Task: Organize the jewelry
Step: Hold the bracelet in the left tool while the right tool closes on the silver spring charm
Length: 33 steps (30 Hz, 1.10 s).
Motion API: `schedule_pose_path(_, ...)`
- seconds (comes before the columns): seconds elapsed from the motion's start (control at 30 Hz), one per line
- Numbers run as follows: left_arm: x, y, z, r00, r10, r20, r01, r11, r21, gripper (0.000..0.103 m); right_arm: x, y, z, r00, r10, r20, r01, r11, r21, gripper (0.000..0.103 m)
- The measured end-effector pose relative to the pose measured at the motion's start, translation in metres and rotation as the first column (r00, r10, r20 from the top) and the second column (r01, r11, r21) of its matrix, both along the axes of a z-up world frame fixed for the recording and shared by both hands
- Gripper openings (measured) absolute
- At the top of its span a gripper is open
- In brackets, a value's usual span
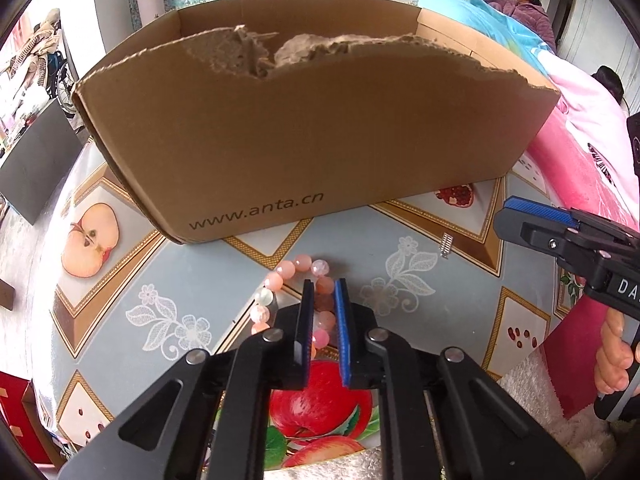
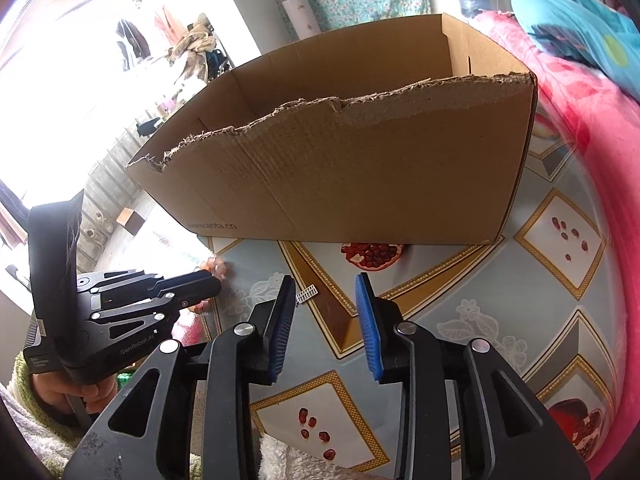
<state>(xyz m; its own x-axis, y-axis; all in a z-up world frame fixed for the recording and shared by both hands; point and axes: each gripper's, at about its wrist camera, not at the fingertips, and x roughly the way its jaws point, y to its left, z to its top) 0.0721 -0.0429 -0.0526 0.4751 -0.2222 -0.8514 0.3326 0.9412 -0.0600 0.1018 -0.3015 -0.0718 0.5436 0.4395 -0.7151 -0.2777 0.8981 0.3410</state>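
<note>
A pink and white bead bracelet (image 1: 280, 276) lies on the fruit-patterned tablecloth (image 1: 400, 240) in front of a torn cardboard box (image 1: 312, 140). My left gripper (image 1: 324, 286) is narrowed around the bracelet's right side, with beads between its fingers. A small silver clasp-like piece (image 1: 447, 245) lies to the right; it also shows in the right wrist view (image 2: 306, 293). My right gripper (image 2: 326, 282) is open and empty just in front of that piece. The box (image 2: 360, 152) stands behind, and the left gripper (image 2: 168, 292) and a few beads (image 2: 214, 266) show at the left.
The box is open on top with a ragged front wall. A pink and blue quilt (image 1: 580, 128) lies right of the table, with a person (image 1: 524, 0) behind it. A dark panel (image 1: 36, 160) stands at the left.
</note>
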Motion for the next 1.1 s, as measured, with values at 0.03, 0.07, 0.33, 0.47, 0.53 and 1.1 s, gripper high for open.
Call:
schedule_pose_path(0.03,-0.001,0.001,0.0,1.0,0.0,0.0,0.0,1.0,0.002,0.01,0.0,0.001,0.0,1.0,0.0,0.0,0.0,1.0,-0.001,0.034)
schedule_pose_path(0.07,-0.001,0.001,0.0,1.0,0.0,-0.001,0.0,1.0,0.003,0.01,0.0,0.001,-0.001,1.0,0.001,0.0,-0.001,1.0,-0.002,0.034)
schedule_pose_path(0.33,0.0,-0.002,0.0,1.0,0.001,-0.005,-0.001,1.0,0.008,0.01,0.0,0.004,-0.003,1.0,0.009,-0.004,-0.009,1.0,-0.008,0.035)
schedule_pose_path(0.47,0.0,-0.002,0.0,1.0,-0.001,-0.005,0.001,1.0,0.012,0.01,0.0,0.007,-0.004,1.0,0.027,-0.001,-0.027,0.999,-0.022,0.035)
schedule_pose_path(0.53,0.001,-0.002,0.0,1.0,-0.001,-0.005,0.001,1.0,0.013,0.01,-0.001,0.009,-0.004,0.999,0.04,0.005,-0.04,0.999,-0.034,0.035)
schedule_pose_path(1.1,-0.002,0.004,-0.001,1.0,0.002,0.0,-0.002,1.0,-0.008,0.01,0.013,0.05,-0.015,0.959,0.279,0.052,-0.26,0.937,-0.233,0.025)
